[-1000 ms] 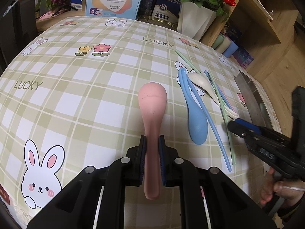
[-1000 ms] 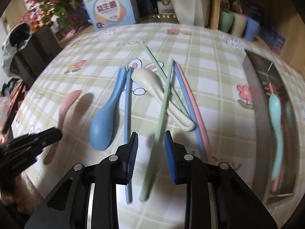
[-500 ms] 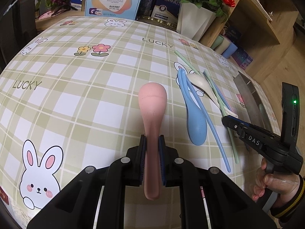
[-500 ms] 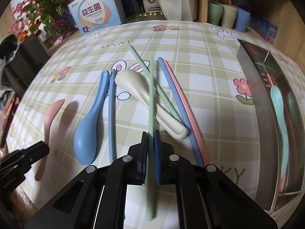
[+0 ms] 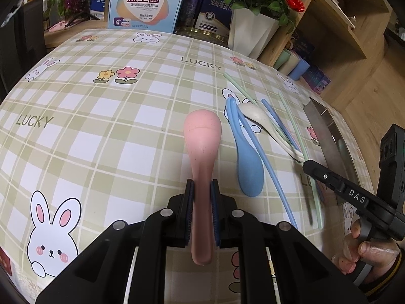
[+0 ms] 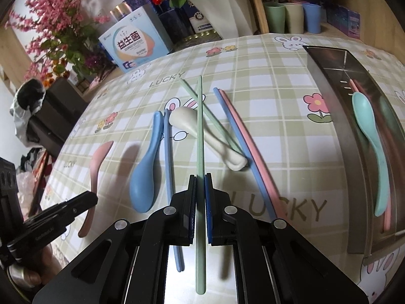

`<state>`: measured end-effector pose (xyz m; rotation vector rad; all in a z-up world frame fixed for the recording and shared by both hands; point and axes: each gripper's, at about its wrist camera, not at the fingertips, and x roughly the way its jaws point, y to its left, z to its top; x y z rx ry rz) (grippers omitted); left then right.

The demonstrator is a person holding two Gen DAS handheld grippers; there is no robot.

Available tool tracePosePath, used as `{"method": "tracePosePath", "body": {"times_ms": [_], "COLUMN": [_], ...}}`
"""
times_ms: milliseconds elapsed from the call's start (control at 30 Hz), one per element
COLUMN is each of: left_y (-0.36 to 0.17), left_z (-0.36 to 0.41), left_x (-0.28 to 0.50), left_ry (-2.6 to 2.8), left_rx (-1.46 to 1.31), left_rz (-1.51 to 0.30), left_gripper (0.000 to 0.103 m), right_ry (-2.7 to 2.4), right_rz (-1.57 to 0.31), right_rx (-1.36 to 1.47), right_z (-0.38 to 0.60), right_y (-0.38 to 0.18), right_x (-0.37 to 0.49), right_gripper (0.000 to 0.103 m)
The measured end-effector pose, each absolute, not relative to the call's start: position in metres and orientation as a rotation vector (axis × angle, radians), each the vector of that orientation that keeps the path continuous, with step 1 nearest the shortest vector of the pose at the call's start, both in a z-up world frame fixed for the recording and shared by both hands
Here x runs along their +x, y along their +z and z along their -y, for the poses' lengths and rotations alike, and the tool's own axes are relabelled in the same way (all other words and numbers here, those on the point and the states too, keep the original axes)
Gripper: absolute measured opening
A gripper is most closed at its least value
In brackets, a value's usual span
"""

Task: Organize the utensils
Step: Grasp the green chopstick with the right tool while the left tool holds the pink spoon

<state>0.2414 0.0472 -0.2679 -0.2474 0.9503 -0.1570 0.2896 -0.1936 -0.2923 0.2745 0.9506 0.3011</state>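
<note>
Both tongs are clamped: the left gripper [image 5: 202, 190] holds the pink spoon [image 5: 202, 147], the right gripper [image 6: 200, 185] a green chopstick [image 6: 199, 131]. Only a teal spoon [image 6: 372, 136] and something pink lie in the steel tray [image 6: 326, 76]; most utensils remain on the "LUCKY" tablecloth [image 5: 101, 126].

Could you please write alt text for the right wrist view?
The right gripper is shut on a pale green chopstick, above a checked tablecloth strewn with a blue plastic spoon, cream spoon and chopsticks; a steel tray holds a teal spoon.
</note>
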Motion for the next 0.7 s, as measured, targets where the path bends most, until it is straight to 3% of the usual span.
{"method": "tracePosePath", "body": {"times_ms": [700], "left_y": [-0.251], "left_z": [-0.040], "left_x": [0.236], "left_ry": [-0.138], "left_rx": [-0.210], "left_rz": [-0.911], "left_gripper": [0.013], "right_ry": [0.318], "right_rz": [-0.857], "right_rx": [0.291], "right_z": [0.214], "right_y": [-0.272], "right_x": [0.274], "right_gripper": [0.006]}}
